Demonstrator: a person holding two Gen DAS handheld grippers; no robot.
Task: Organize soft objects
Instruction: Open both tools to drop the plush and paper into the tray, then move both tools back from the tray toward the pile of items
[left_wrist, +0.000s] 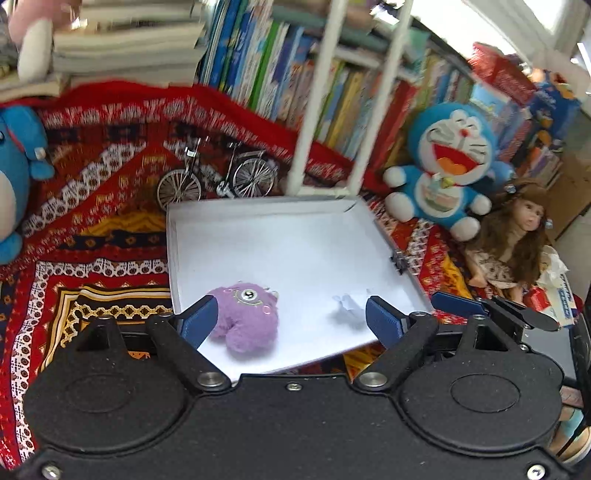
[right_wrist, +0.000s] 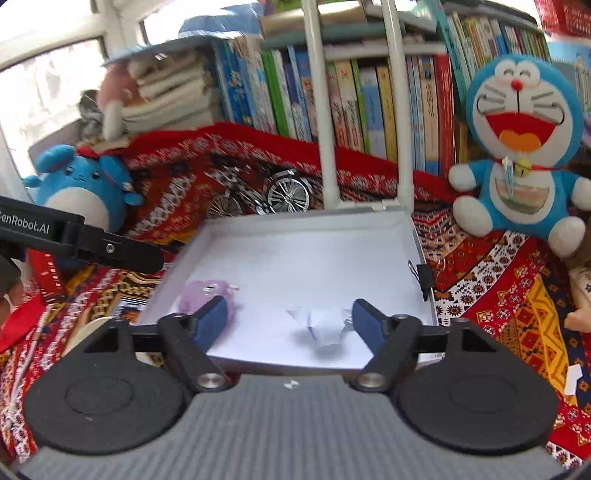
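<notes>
- My left tongs (left_wrist: 291, 317) stand released above the near end of the white tray (left_wrist: 280, 210), nothing between the pads; the purple plush (left_wrist: 245, 317) lies in the tray just beside the left pad, apart from it as far as I can tell.
- My right tongs (right_wrist: 290, 321) are likewise spread wide and empty, over a small crumpled white piece (right_wrist: 317, 325) resting on the tray floor.
- Risk one: both tongs hang close over the same tray end, so a careless swing could knock one against the other or nudge the plush out over the low rim.
- Risk two: the white piece barely shows against the tray, and I could misjudge it and clip the tray floor.
- Risk three: a binder clip (right_wrist: 423, 275) on the tray's right edge could snag a finger.
- Beyond, the blue cat plush (right_wrist: 517, 147), the round blue plush (right_wrist: 81, 188), a doll (left_wrist: 513, 236) and a metal bicycle model (left_wrist: 218, 177) sit on the patterned cloth (left_wrist: 92, 192); reaching across risks toppling the bicycle.
</notes>
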